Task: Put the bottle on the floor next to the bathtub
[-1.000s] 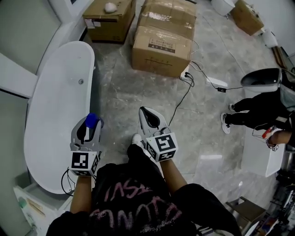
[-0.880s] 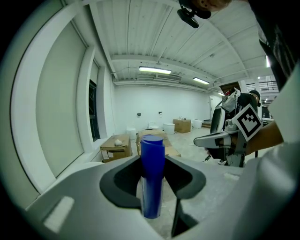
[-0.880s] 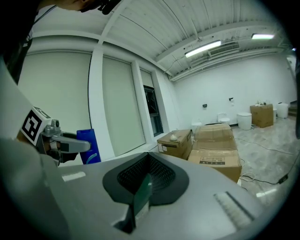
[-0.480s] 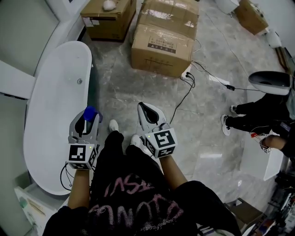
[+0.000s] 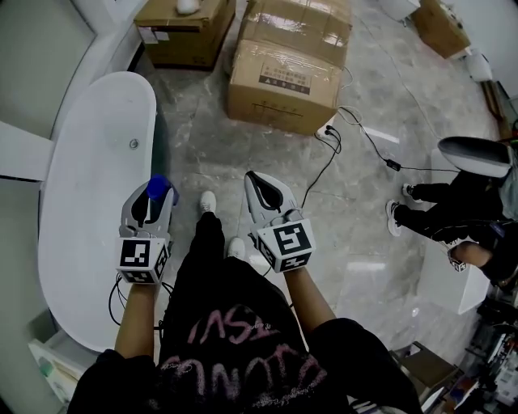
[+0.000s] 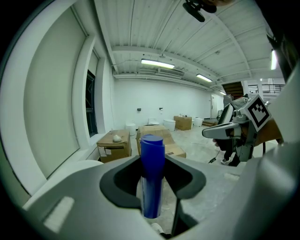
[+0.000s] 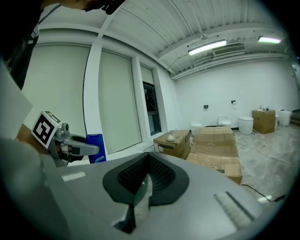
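Head view: your left gripper (image 5: 152, 204) pinches the one blue bottle (image 5: 160, 187), holding it in the air over the right edge of the single white bathtub (image 5: 85, 162), by the strip of floor (image 5: 202, 162) that runs alongside. Your right gripper (image 5: 261, 192) hangs over the floor, near the left one. Three cardboard boxes stand past the tub's far end: a smaller box (image 5: 180, 32), a large box (image 5: 283, 77) and another box (image 5: 301, 16) behind that one. One other person (image 5: 457, 206) is at the right edge.

Left gripper view: the bottle stands upright between your two jaws, which press on its sides. Your right gripper shows to the right.

Right gripper view: your two jaws are pressed together with nothing between them. At the left, the bottle shows in your left gripper.
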A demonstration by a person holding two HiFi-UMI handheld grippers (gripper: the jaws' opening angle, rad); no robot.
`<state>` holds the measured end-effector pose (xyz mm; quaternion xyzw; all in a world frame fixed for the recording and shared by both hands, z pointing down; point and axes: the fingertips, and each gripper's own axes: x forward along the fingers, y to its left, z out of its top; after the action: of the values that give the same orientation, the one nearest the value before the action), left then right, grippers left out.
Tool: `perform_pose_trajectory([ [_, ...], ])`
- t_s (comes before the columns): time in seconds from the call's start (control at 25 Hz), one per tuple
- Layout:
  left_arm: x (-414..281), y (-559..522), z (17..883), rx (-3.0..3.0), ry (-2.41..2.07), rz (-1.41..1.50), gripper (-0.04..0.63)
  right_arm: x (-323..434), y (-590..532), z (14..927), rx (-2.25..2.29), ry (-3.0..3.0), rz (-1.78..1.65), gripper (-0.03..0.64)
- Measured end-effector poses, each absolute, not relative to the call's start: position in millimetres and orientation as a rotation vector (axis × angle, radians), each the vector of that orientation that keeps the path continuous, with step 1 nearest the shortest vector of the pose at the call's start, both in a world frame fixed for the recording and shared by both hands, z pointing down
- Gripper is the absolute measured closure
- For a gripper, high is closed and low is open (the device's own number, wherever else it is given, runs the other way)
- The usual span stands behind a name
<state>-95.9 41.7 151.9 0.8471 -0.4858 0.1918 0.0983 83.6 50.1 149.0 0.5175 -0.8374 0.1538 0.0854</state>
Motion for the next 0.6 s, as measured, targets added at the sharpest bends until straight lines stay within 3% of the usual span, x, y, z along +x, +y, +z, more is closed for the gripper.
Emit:
perform_pose_trajectory([
  [0.6, -114, -51, 274, 2.386, -1.302, 0.702, 0.445, 50, -38, 248, 1.432, -2.374, 0.633, 0.601],
])
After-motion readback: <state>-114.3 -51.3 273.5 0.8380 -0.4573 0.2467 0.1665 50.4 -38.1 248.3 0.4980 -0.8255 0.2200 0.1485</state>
